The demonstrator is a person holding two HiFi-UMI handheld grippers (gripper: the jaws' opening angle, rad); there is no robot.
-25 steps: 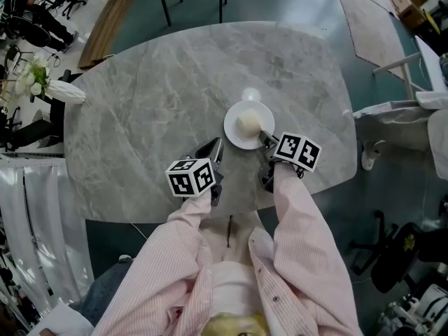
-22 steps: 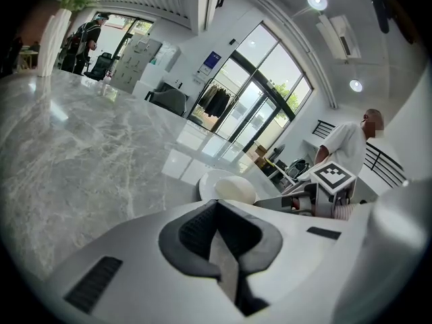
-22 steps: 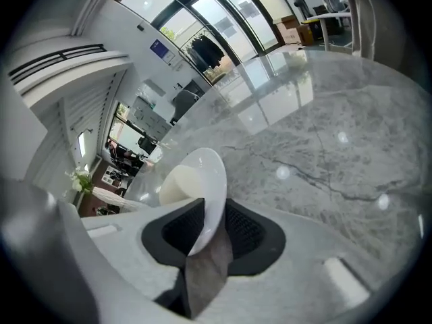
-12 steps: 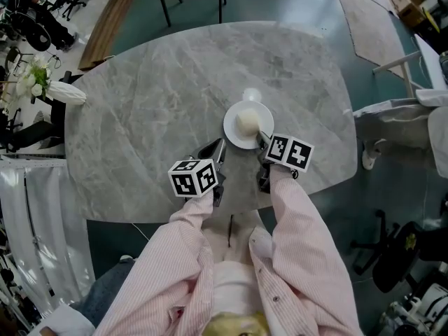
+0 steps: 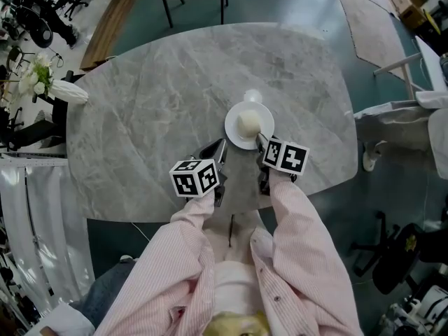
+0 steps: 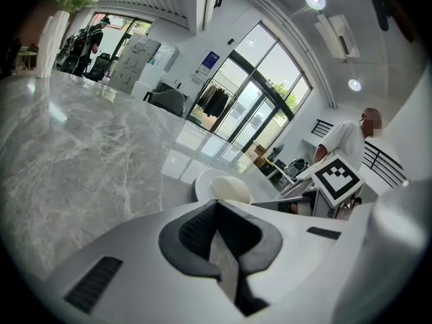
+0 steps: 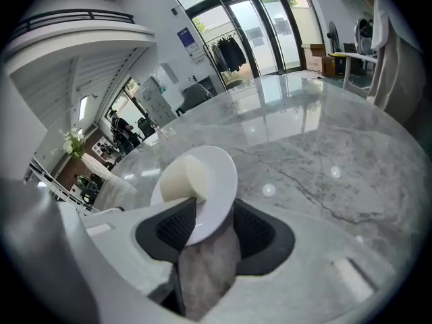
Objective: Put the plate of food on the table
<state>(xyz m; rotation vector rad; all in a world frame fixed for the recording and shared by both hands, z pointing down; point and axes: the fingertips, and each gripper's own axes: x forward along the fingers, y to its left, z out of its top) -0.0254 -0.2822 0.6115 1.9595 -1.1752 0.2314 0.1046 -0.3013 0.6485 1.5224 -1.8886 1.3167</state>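
**Item 1: plate** (image 5: 234, 136). White and round, lying flat on the bench (image 5: 154, 103). It sits toward the near edge, on the right-hand side. I enter it as already set down.

**Item 2: food** (image 5: 248, 122). One pale, rounded lump on the middle of the plate, undisturbed.

**Item 3: right hand-held gripper** (image 5: 260, 140). Its jaws have just been opening and now stand wide. The plate's near rim lies between them. In the right gripper view one pad sits close against the rim and the other is clear of it. I read this as no clamp on the plate.

**Item 4: left hand-held gripper** (image 5: 218, 145). Its jaws are together with nothing between them. It is just beside the plate on the left and not touching it. I cannot tell whether it rests on the bench or hangs just above it.

**Step in hand.** This is the release. I judge the placing done, with only the withdrawal left.

**Next move calls for.**
- Draw the right hand-held gripper back toward the bench's near edge, along the line of its own jaws.
- Keep the jaws wide until the rim is out from between them.
- Keep the nearer pad off the rim, since a drag there could slide or tip the plate.
- The left hand-held gripper has no part to play.
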